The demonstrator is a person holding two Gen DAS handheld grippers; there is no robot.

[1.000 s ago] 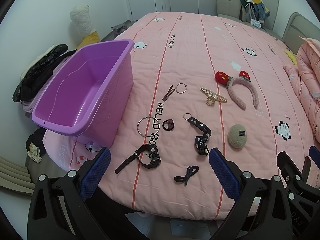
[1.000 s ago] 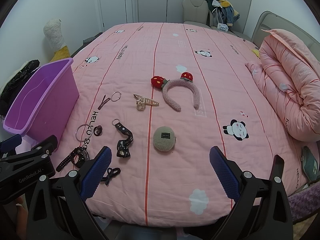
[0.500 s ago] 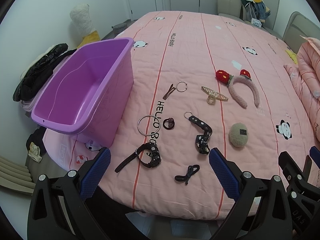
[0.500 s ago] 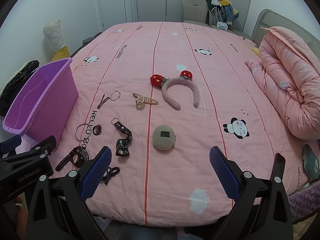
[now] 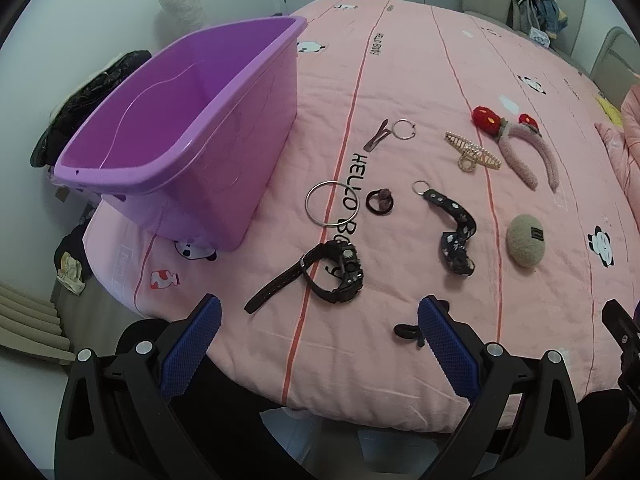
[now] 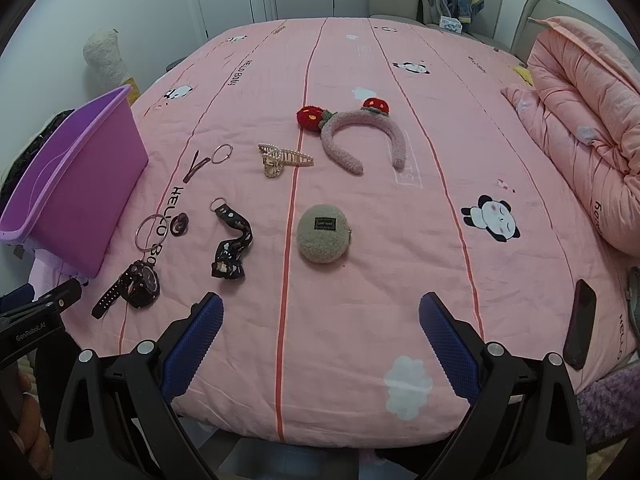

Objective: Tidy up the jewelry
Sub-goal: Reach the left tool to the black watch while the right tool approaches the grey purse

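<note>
Jewelry lies scattered on the pink bed. A black watch (image 5: 334, 270) (image 6: 136, 282) lies nearest, just beyond my open left gripper (image 5: 318, 338). Past it are a silver bangle (image 5: 332, 204), a dark hair tie (image 5: 380, 201), a black patterned key strap (image 5: 454, 236) (image 6: 232, 246), a small black bow (image 5: 406, 331) by the left gripper's right finger, a hair clip with a hoop ring (image 5: 394, 132), a gold claw clip (image 6: 282, 158), a pink strawberry headband (image 6: 360, 140) and a round beige pouch (image 6: 324, 238). My right gripper (image 6: 320, 338) hangs open short of the pouch, holding nothing.
An empty purple plastic bin (image 5: 180, 136) (image 6: 72, 184) stands on the bed's left edge. A folded pink duvet (image 6: 588, 120) fills the right side. A dark phone (image 6: 580, 328) lies near the front right edge. Clothes and a chair sit beyond the bed.
Both grippers have moved forward and lower toward the bed, so the watch, strap and pouch appear closer. Both stay open. No object has shifted.
</note>
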